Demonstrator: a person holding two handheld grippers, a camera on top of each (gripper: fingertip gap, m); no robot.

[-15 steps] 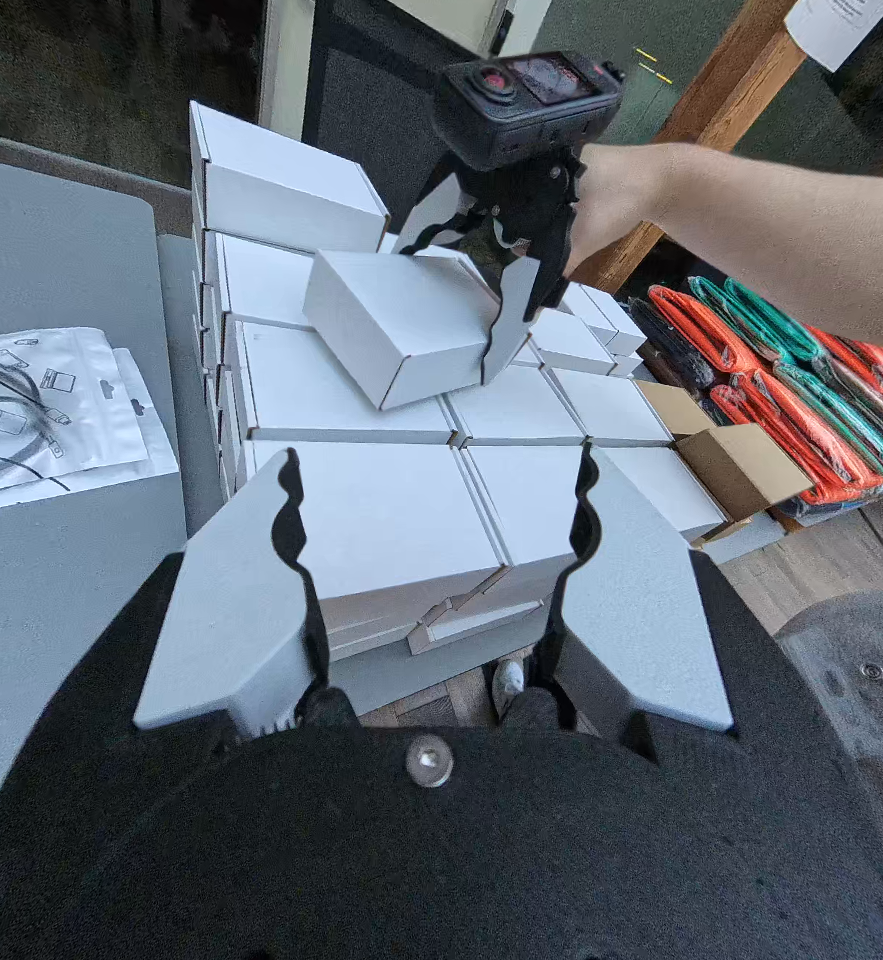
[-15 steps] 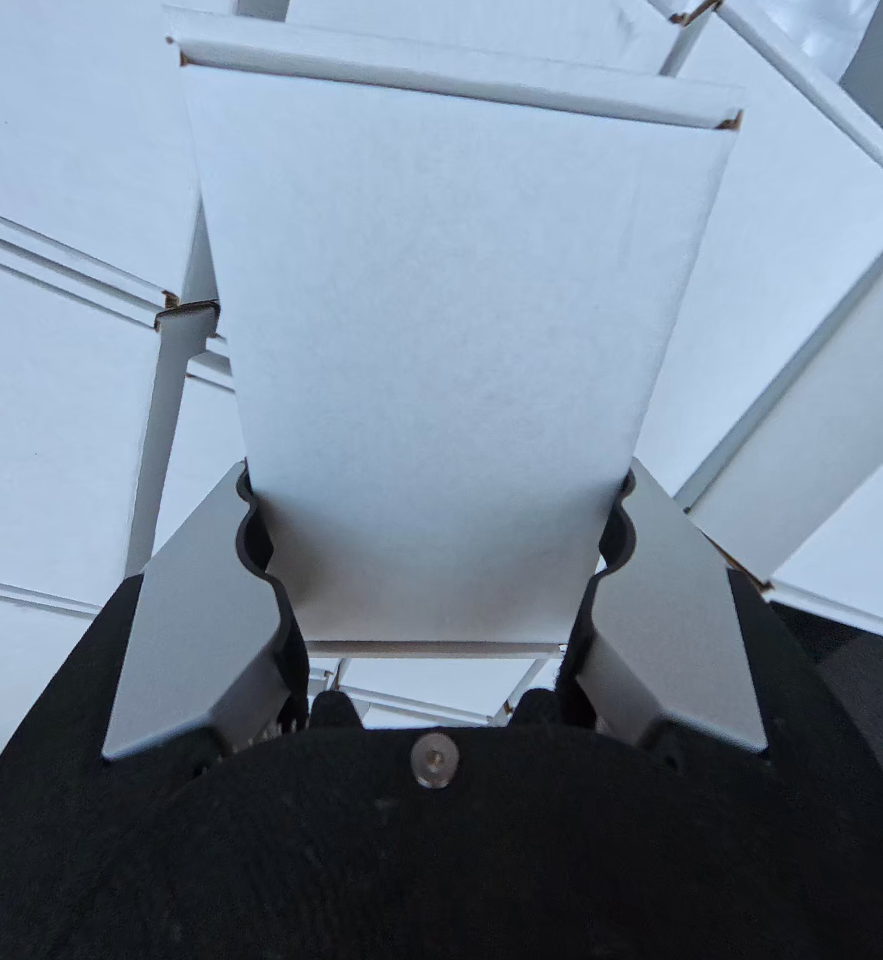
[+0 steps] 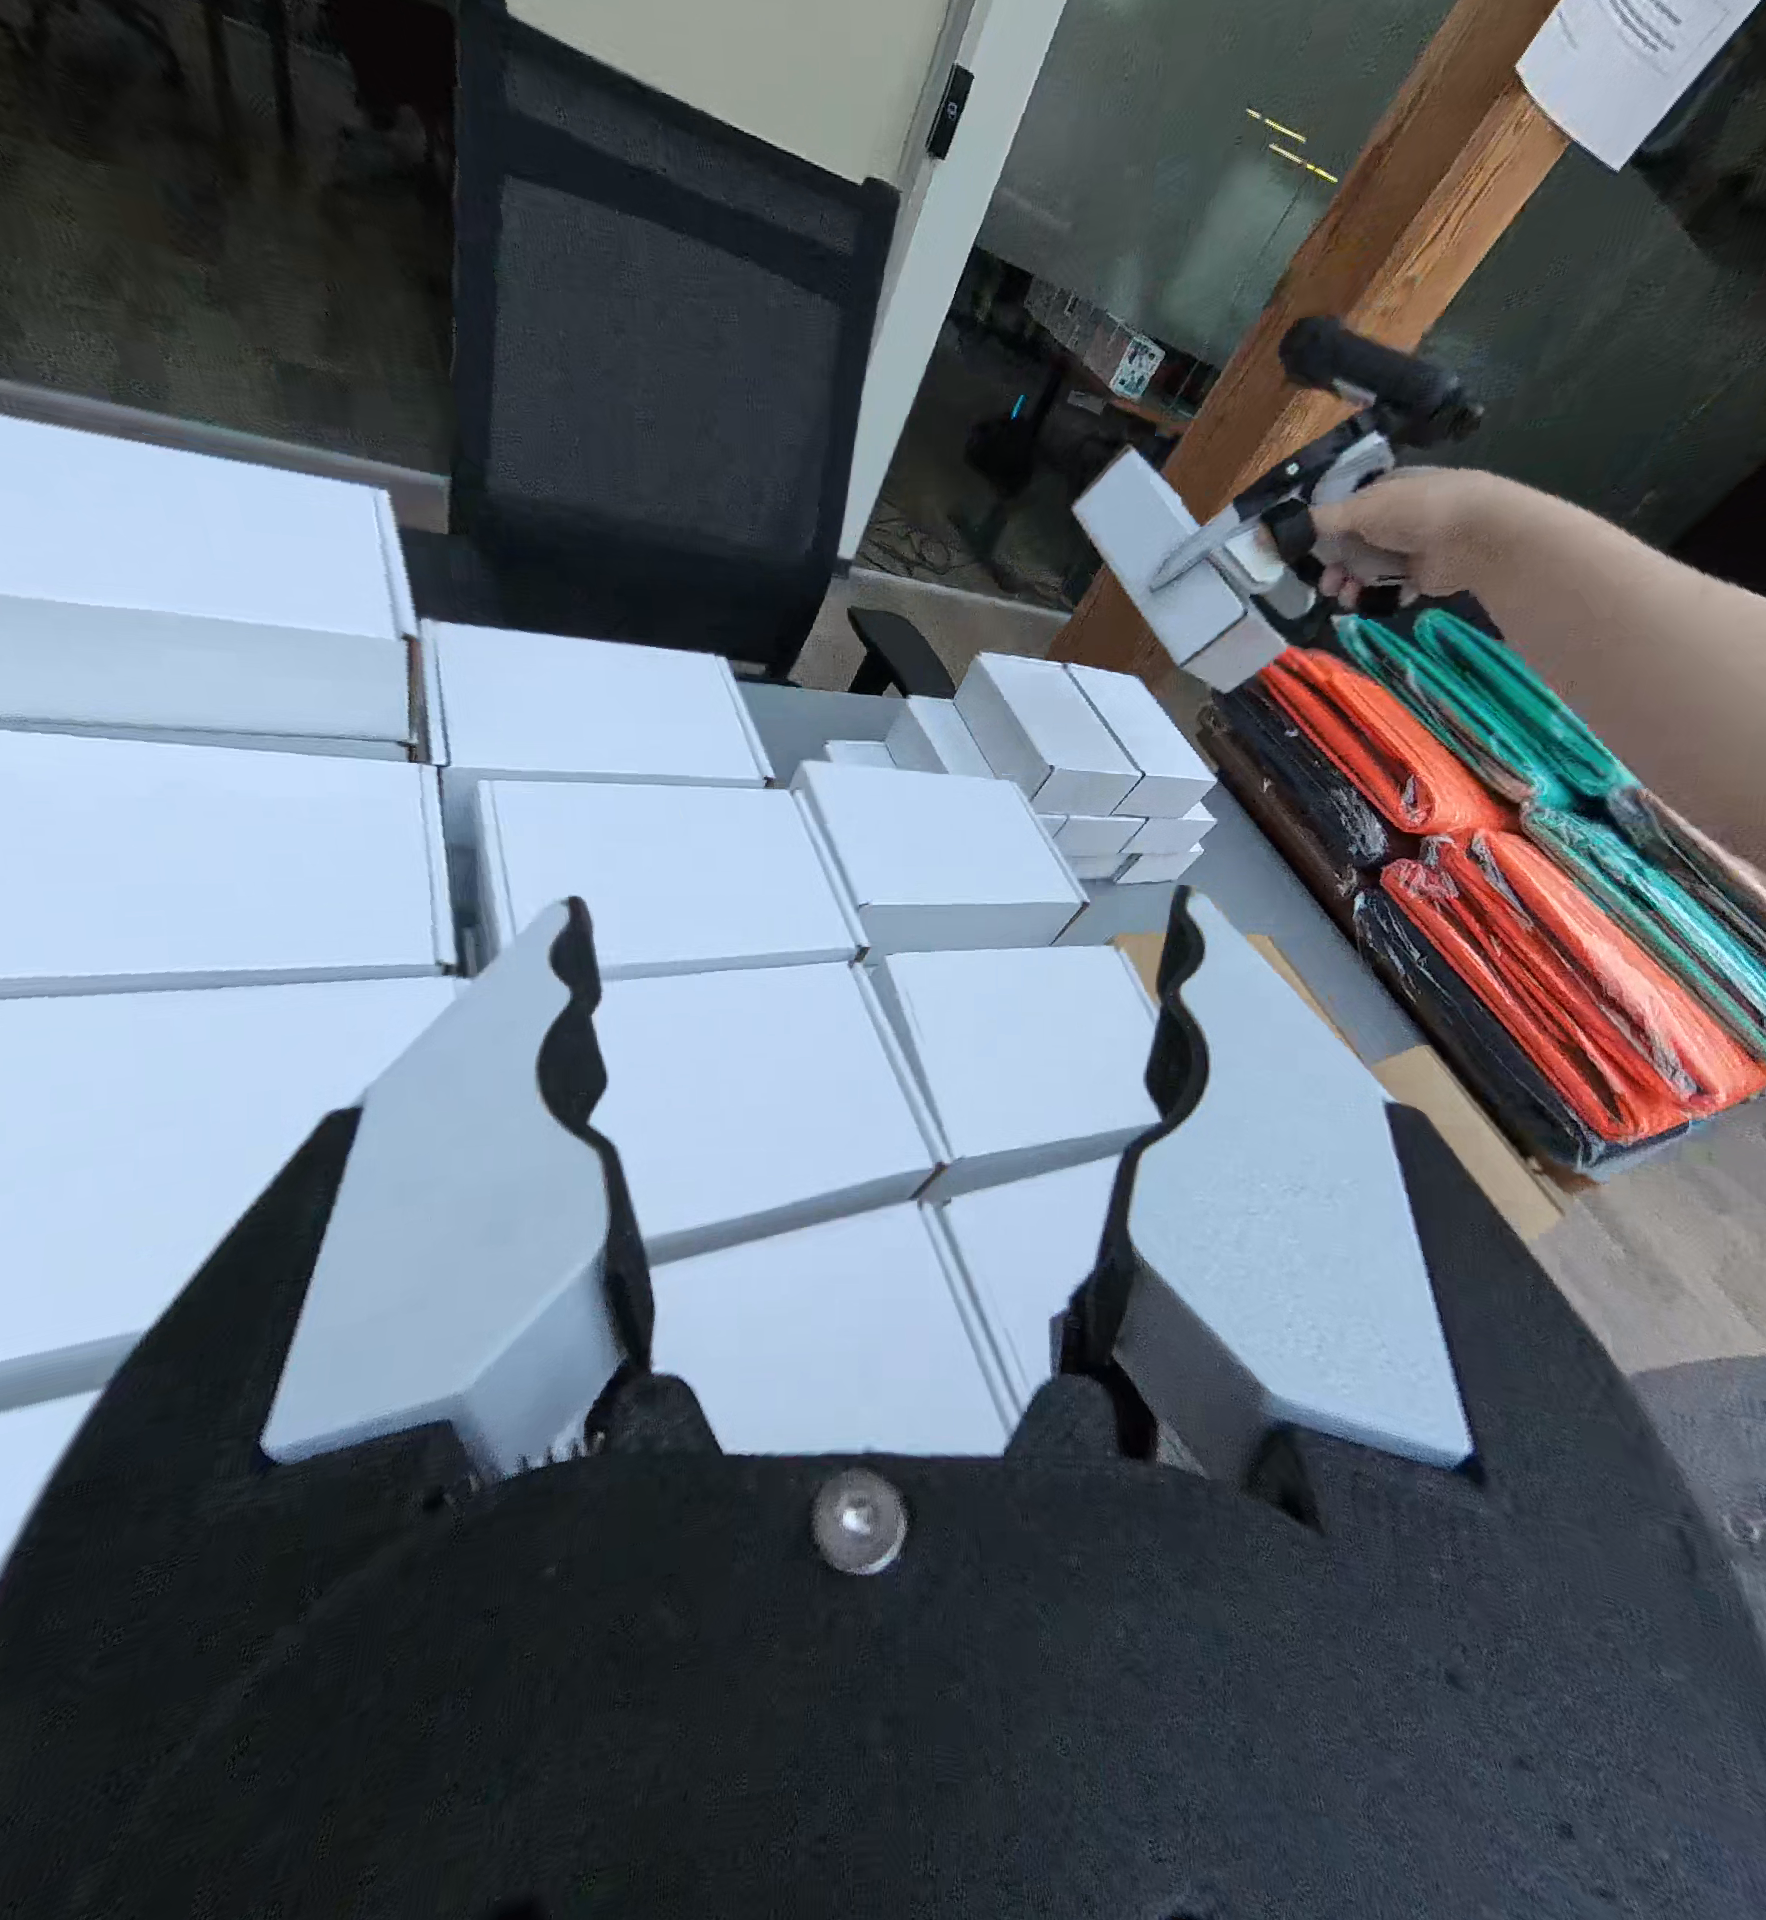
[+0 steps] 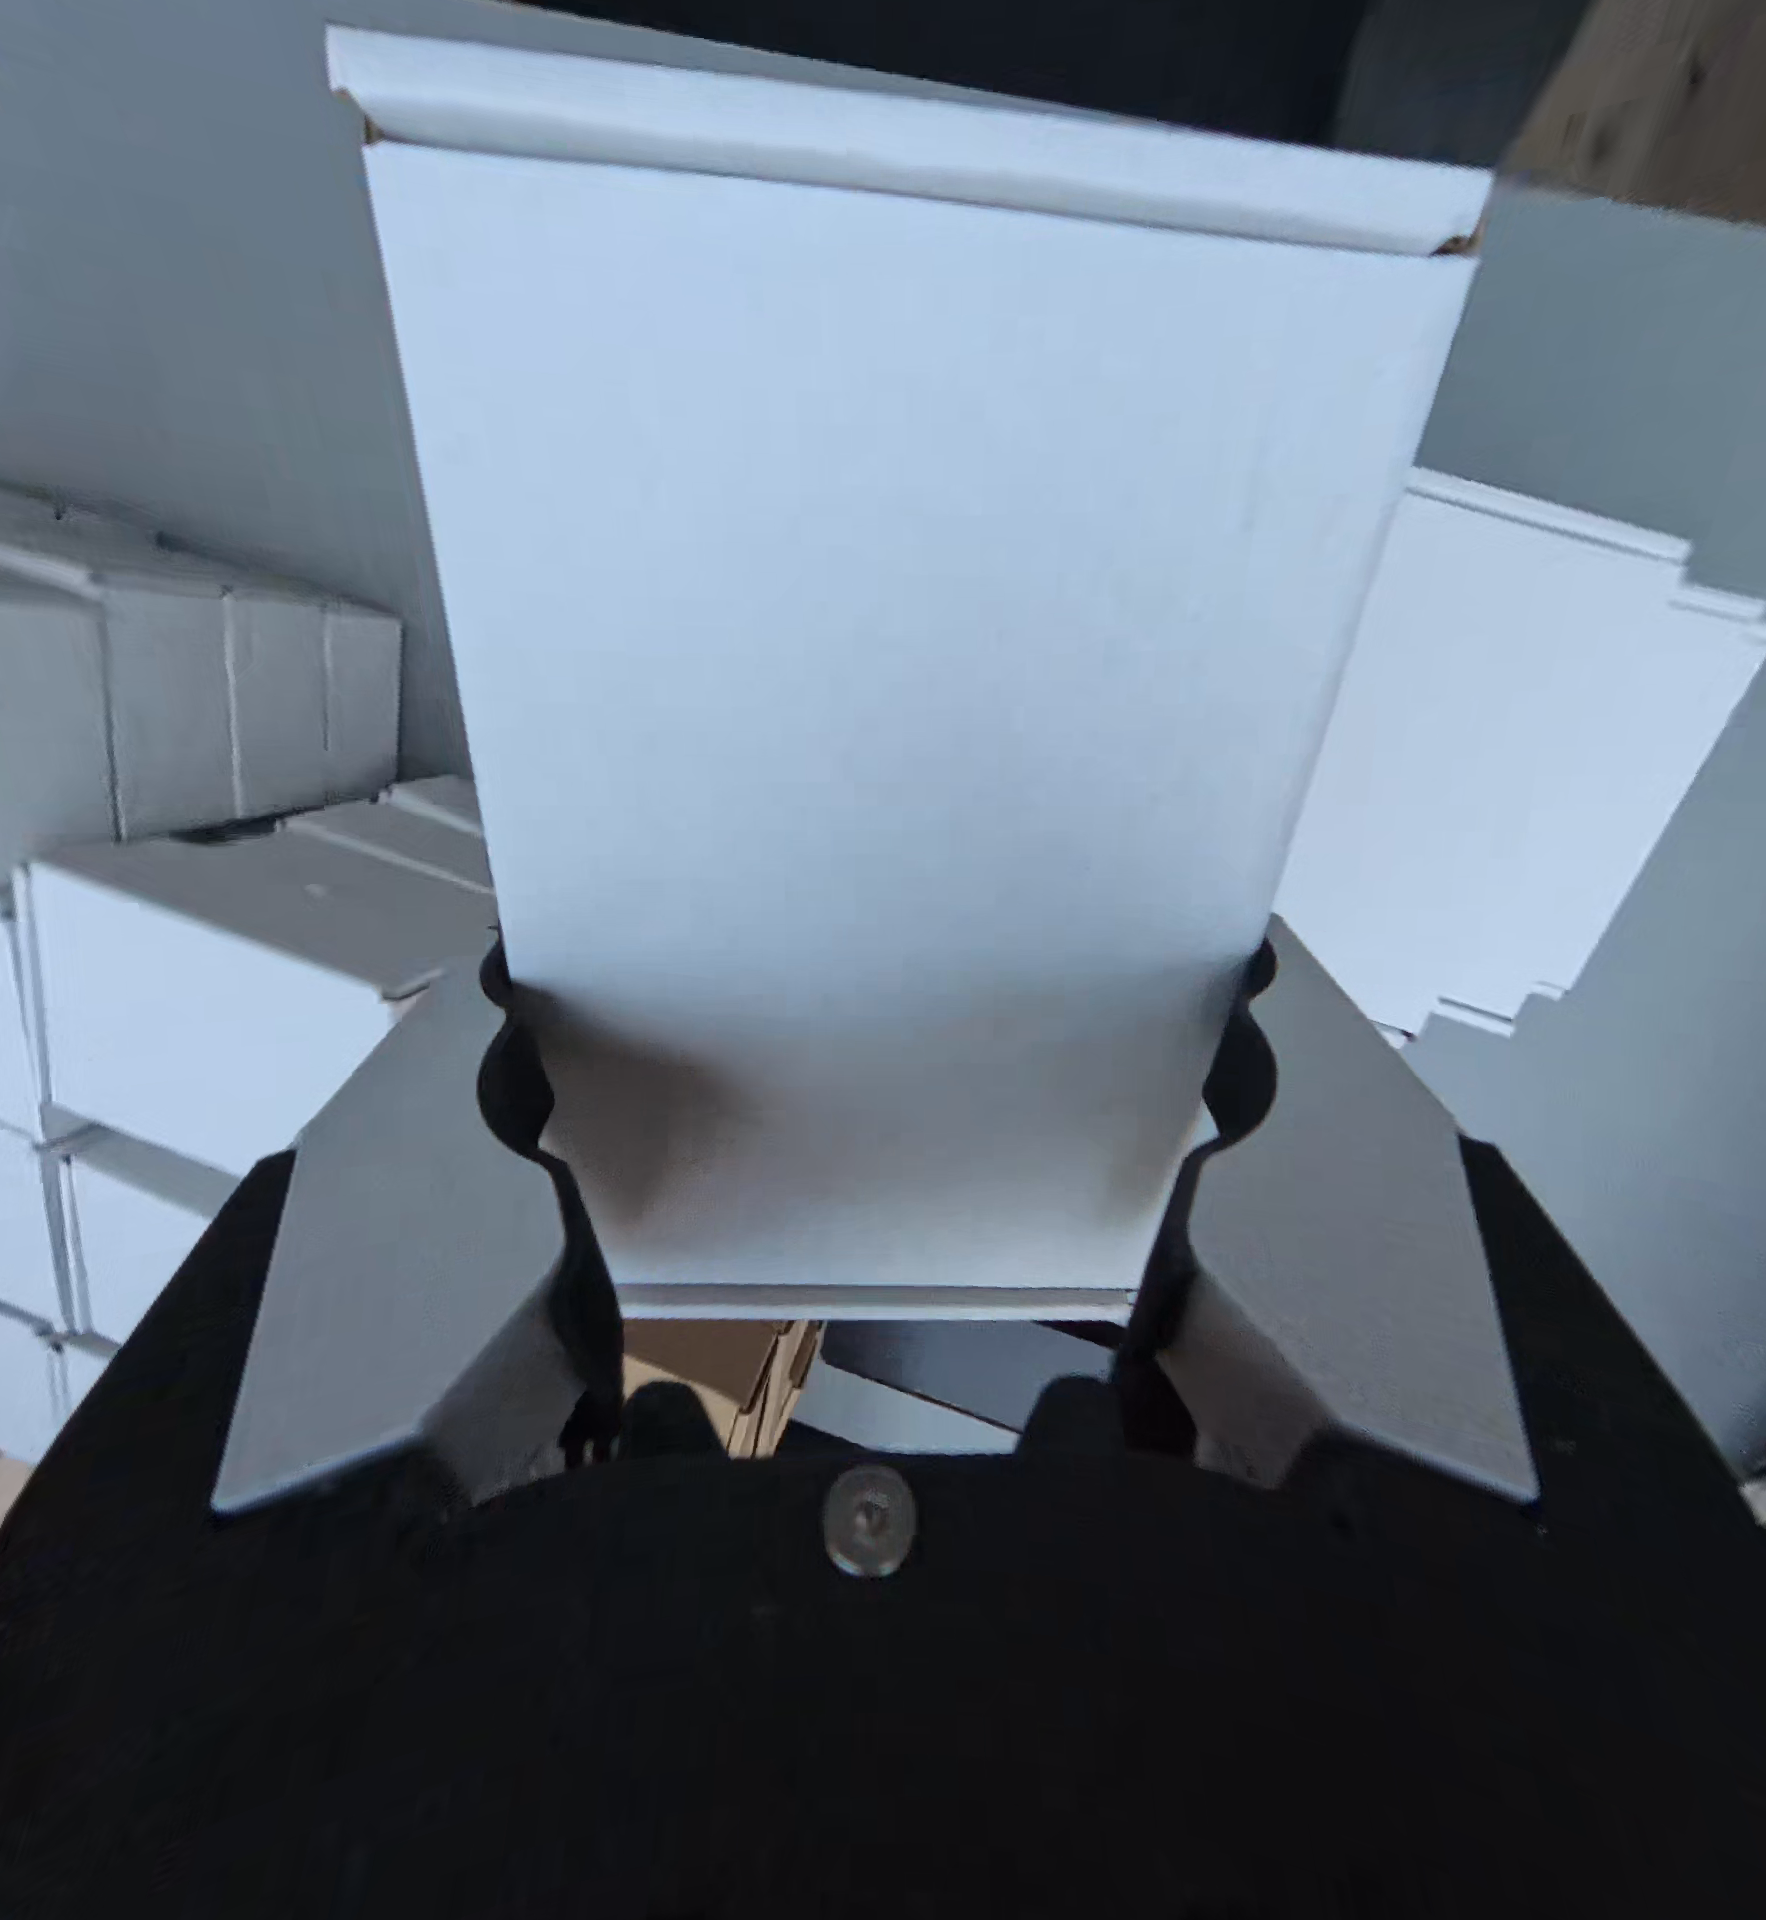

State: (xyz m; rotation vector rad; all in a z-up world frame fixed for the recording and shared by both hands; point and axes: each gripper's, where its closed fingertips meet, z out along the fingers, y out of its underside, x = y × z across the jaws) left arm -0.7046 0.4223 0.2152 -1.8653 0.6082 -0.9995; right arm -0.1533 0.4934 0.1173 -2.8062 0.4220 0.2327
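Covering the grey counter (image 3: 1263,862), stacks of white boxes (image 3: 671,873) sit packed edge to edge, with orange, green and black bundles (image 3: 1544,894) off to the right. Over the stacks hangs the left claw (image 3: 874,1018) — spread wide, gripping nothing. Held up beyond the counter's far edge, the right claw (image 4: 879,1029) clamps one small white box (image 4: 910,644) — both fingers pressed to its sides.

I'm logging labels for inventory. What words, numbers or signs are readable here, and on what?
Nothing is readable.
Paper sheet on the wooden post: printed lines, too blurred to read.
White boxes, and the box in the right gripper: no print visible.
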